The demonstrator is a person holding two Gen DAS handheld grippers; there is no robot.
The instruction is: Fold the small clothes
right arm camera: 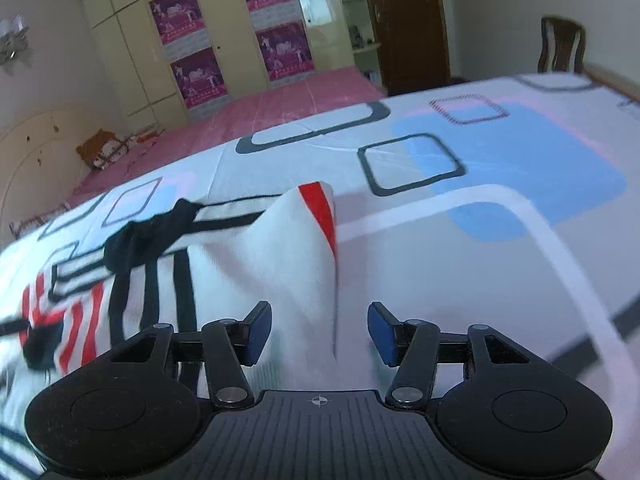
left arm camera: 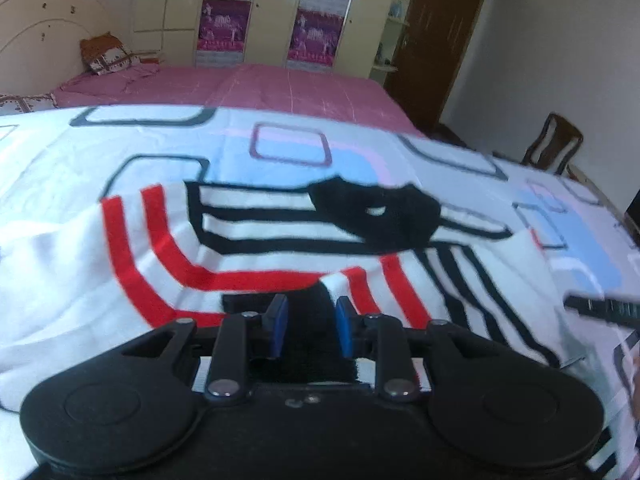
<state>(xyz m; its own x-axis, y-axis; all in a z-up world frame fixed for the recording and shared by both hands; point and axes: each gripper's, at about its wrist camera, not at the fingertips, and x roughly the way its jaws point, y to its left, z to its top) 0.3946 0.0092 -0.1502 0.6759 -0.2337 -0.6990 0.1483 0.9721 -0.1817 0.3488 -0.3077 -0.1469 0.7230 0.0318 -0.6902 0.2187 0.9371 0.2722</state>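
A small white shirt (left arm camera: 248, 240) with red and black stripes and a black collar (left arm camera: 380, 216) lies on the patterned bed sheet (left arm camera: 280, 148). My left gripper (left arm camera: 310, 320) is low over the shirt's near edge, its blue pads a little apart with black fabric between them. My right gripper (right arm camera: 318, 334) is open over the shirt's white sleeve (right arm camera: 280, 264), which rises in a fold with a red stripe at its tip. The shirt's striped body (right arm camera: 120, 280) lies to the left of it. The other gripper's black tip (left arm camera: 600, 308) shows at the right edge.
The sheet (right arm camera: 500, 168) is white with blue patches and dark rounded squares. Behind it lie a pink bedspread (left arm camera: 240, 84), a headboard with an orange cushion (left arm camera: 104, 54), wardrobes with purple posters (right arm camera: 192, 48), a brown door (right arm camera: 408, 20) and a wooden chair (left arm camera: 554, 144).
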